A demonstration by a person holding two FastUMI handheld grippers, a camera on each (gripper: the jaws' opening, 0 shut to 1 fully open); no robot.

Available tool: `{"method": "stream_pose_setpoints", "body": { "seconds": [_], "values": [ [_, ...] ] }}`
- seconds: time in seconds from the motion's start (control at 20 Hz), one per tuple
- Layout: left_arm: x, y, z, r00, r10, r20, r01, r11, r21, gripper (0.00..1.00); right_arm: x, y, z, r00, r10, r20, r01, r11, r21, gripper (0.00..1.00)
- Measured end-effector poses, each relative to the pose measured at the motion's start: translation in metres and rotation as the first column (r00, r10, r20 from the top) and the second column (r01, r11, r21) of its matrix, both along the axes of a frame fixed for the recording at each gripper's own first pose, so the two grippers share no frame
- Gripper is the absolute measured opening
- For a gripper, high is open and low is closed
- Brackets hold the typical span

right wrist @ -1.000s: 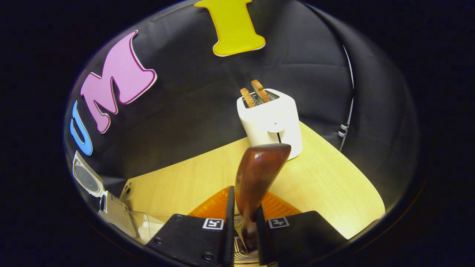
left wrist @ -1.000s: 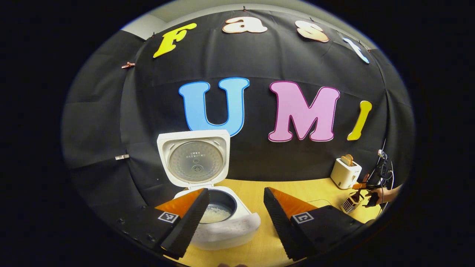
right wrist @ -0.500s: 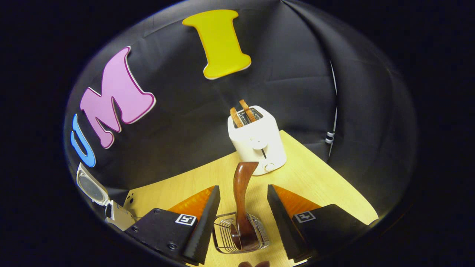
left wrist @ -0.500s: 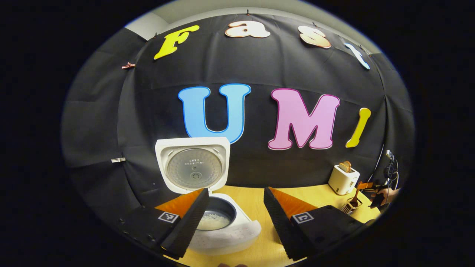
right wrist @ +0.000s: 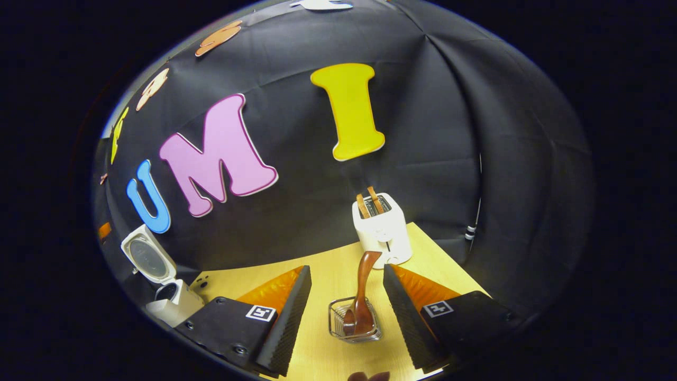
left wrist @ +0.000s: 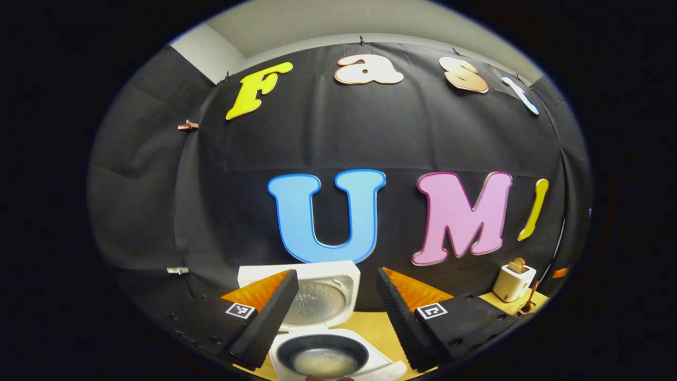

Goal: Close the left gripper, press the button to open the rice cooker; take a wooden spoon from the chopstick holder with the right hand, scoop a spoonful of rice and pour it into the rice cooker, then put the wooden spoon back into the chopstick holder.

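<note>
Right gripper view: right gripper [right wrist: 346, 312] fingers wide apart, empty. Wooden spoon [right wrist: 363, 296] stands in wire chopstick holder [right wrist: 334, 325], in front of toaster [right wrist: 382, 228]. Spoon likely light, stiff, smooth; grip mid-handle. Left gripper [left wrist: 333, 312] wide, above open rice cooker [left wrist: 323, 349].

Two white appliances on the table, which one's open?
The rice cooker at the table's far left: its lid stands raised, pot exposed. The toaster only has toast poking out of its slots.

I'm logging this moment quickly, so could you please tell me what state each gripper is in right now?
Left gripper: open, holding nothing, above the rice cooker.
Right gripper: open, holding nothing; the wooden spoon stands in the chopstick holder between its fingers.
</note>
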State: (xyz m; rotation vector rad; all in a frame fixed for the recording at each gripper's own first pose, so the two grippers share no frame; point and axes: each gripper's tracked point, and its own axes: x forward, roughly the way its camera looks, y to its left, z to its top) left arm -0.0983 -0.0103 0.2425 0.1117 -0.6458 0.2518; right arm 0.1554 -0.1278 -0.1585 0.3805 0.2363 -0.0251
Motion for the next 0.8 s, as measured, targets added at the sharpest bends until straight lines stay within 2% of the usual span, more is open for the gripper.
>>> {"method": "stream_pose_setpoints", "body": {
  "seconds": [0.2, 0.35, 0.5, 0.65, 0.8],
  "values": [
    [0.021, 0.034, 0.044, 0.999, 0.031, 0.033, -0.03, 0.999, -0.043, 0.95, -0.024, 0.005, 0.03, 0.999, 0.01, 0.05, -0.01, 1.0, 0.007, 0.85],
    [0.049, 0.064, 0.06, 0.998, 0.07, 0.0, -0.07, 0.994, -0.082, 0.95, -0.04, 0.004, 0.04, 0.998, 0.019, 0.061, -0.017, 0.999, -0.035, 0.85],
    [0.082, 0.088, 0.065, 0.994, 0.09, -0.061, -0.096, 0.989, -0.111, 0.95, -0.055, 0.006, 0.043, 0.998, 0.035, 0.059, -0.031, 0.997, -0.067, 0.85],
    [0.113, 0.105, 0.054, 0.986, 0.067, -0.152, -0.091, 0.983, -0.161, 0.95, -0.064, 0.003, 0.037, 0.998, 0.037, 0.044, -0.032, 0.994, -0.107, 0.86],
    [0.13, 0.115, 0.039, 0.973, 0.055, -0.226, -0.101, 0.975, -0.2, 0.95, -0.072, -0.002, 0.034, 0.999, 0.027, 0.035, -0.024, 0.996, -0.09, 0.85]
  ]
}}
